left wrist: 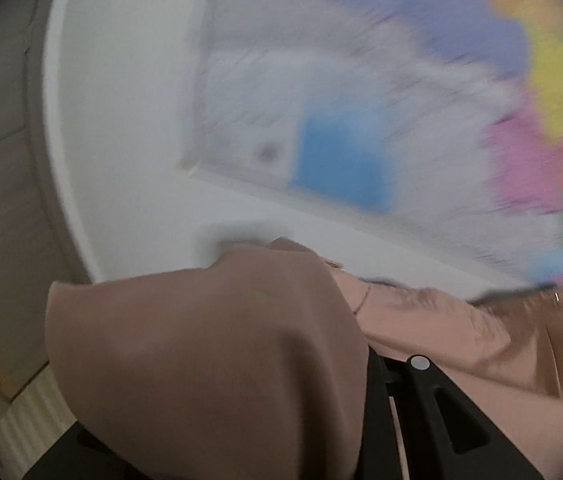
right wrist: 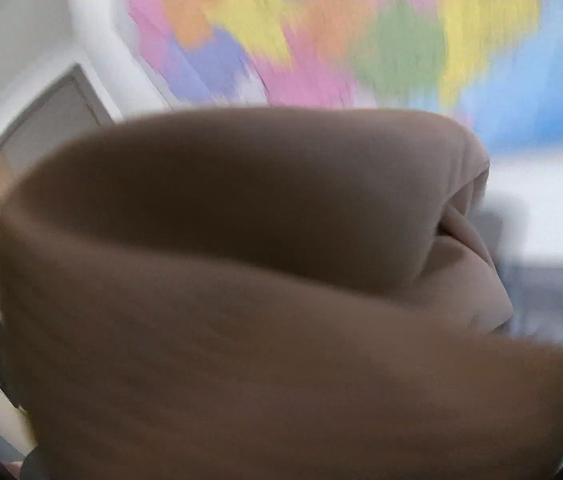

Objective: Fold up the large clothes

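both grippers lift the soft tan-brown cloth garment (left wrist: 209, 344) clear for a fold

the left gripper (left wrist: 393, 408) looks clenched on the cloth draped over its black fingers. the right gripper's jaws are hidden under cloth, seemingly clenched too. behind hangs a blurred pastel wall map (right wrist: 321, 32).

Right hand-held gripper hidden behind tan garment (right wrist: 261, 300), coloured wall map (right wrist: 321, 32) motion-blurred, left fingertips cloth-covered
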A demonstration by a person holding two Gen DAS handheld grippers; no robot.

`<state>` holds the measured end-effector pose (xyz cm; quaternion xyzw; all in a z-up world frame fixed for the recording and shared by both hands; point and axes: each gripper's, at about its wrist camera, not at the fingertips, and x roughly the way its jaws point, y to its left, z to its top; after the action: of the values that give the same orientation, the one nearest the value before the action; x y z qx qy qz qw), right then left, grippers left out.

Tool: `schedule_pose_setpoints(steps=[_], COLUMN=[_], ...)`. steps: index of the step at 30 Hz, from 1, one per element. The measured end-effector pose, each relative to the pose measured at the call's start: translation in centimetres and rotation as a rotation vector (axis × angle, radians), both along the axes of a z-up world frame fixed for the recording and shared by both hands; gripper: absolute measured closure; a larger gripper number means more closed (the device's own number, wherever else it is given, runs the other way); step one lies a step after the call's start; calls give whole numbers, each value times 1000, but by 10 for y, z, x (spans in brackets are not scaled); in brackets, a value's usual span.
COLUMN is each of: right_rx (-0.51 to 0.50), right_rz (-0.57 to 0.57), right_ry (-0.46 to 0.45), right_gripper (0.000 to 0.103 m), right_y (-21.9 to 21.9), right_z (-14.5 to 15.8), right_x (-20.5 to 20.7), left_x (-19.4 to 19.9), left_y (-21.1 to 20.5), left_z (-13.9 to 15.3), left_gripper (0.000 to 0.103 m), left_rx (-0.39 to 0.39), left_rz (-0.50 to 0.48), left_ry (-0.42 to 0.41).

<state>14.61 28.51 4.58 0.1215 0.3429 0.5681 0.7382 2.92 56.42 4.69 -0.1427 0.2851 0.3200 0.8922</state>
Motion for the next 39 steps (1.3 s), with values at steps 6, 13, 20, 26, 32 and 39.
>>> schedule_pose_setpoints(steps=[6,13,20,26,32,39], right_rx=[-227,-186,-131,-240,-281,-317], right_rz=[64,67,33,34,4,-47], right_ry=[180,221,252,235,210,2], right_gripper=[65,31,92,92,70,48], right_y=[23,-55,-88,-72,-90,-108], right_z=[-104,-99,-91,-102,-105,-66], right_x=[7,14,34,22,17,-5], left_x=[6,-1,11,18,-17,-64], left_y=[52,55,54,58,48,9], left_z=[-115,-107,-101,-105,-94,-55], left_gripper=[85,77,82,70,37,26], left_rx=[-145,-142,-147,-146,-139,-7], left_rz=[103,64,64,110,99,43], left_ry=[196,194,205,225,222,265])
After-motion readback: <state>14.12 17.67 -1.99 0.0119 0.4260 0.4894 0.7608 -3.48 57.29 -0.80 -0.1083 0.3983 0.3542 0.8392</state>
